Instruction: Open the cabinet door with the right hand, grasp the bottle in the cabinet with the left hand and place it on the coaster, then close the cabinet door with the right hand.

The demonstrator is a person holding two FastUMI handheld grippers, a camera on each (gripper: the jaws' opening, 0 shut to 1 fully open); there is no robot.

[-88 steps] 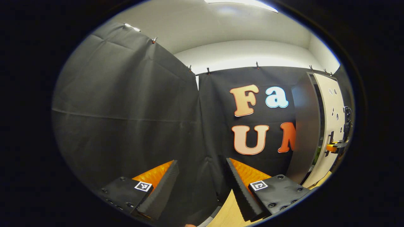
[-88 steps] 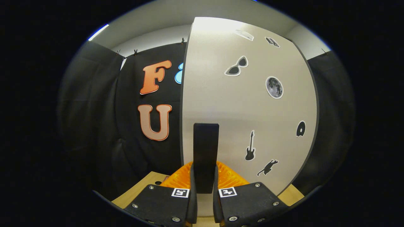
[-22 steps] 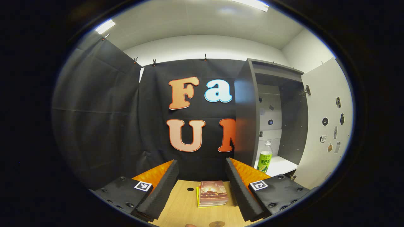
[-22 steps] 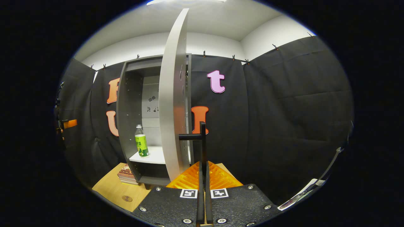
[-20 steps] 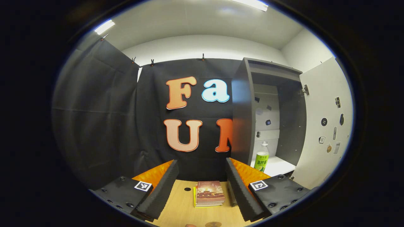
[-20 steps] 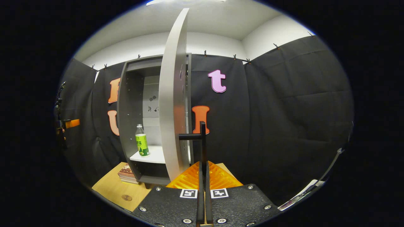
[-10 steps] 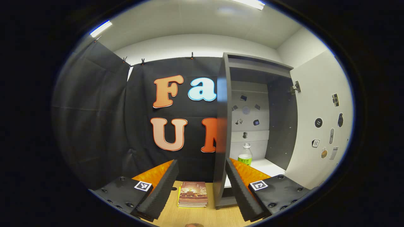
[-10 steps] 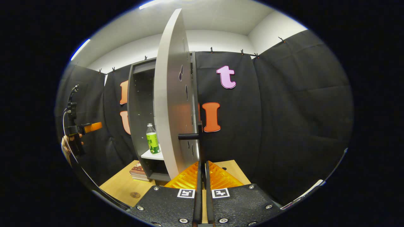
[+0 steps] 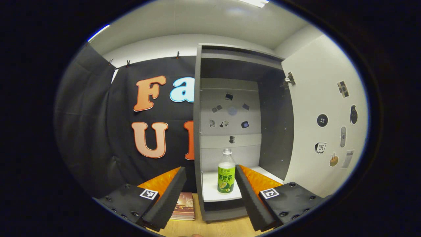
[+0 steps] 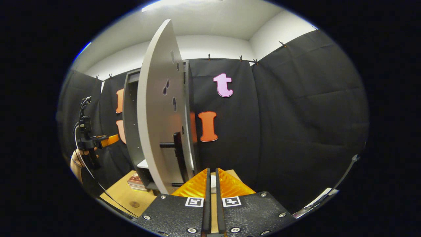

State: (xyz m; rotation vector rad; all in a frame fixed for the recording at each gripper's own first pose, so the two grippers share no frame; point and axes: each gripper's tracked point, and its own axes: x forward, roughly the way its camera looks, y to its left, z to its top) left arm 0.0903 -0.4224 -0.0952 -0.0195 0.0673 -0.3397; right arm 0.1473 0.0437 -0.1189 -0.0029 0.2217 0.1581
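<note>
The bottle (image 9: 226, 175) stands on the cabinet (image 9: 230, 131) shelf just ahead of my wide-open, empty left gripper (image 9: 210, 194). Door (image 10: 158, 108) is open; my right gripper (image 10: 212, 200), closed on nothing, is off the handle (image 10: 174, 144). Grasping, placing and closing remain.

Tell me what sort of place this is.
Probably a staged recording booth, not a home: black cloth walls clipped up, a lone small cabinet on a wooden table, and one bottle on its shelf.
</note>
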